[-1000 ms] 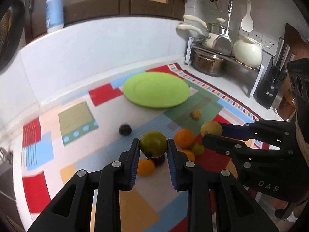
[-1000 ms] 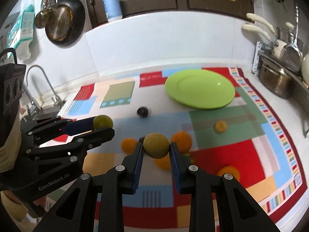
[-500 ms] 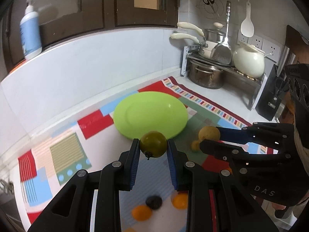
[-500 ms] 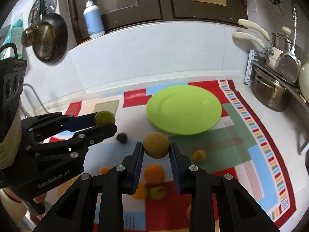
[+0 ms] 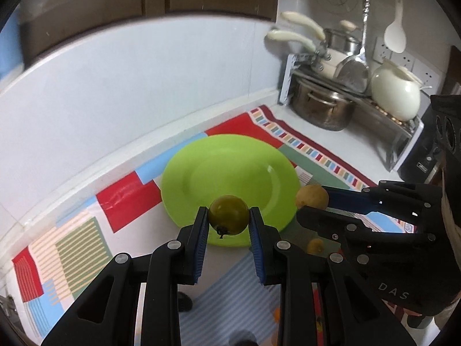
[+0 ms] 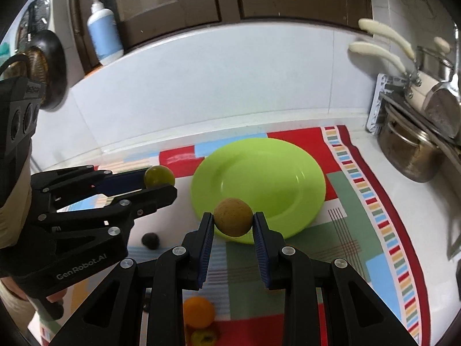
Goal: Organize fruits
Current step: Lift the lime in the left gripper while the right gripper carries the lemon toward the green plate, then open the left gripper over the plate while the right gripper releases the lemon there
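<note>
— Where are the fruits?
— Left claw clenches a round olive-green fruit; right claw grips a round tan fruit; both hang above the near rim of the lime-green round plate on the counter.

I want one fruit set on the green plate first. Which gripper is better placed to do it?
Either, marginally the left. The left gripper holds its green fruit over the green plate; the right gripper holds its tan fruit at the near rim.
</note>
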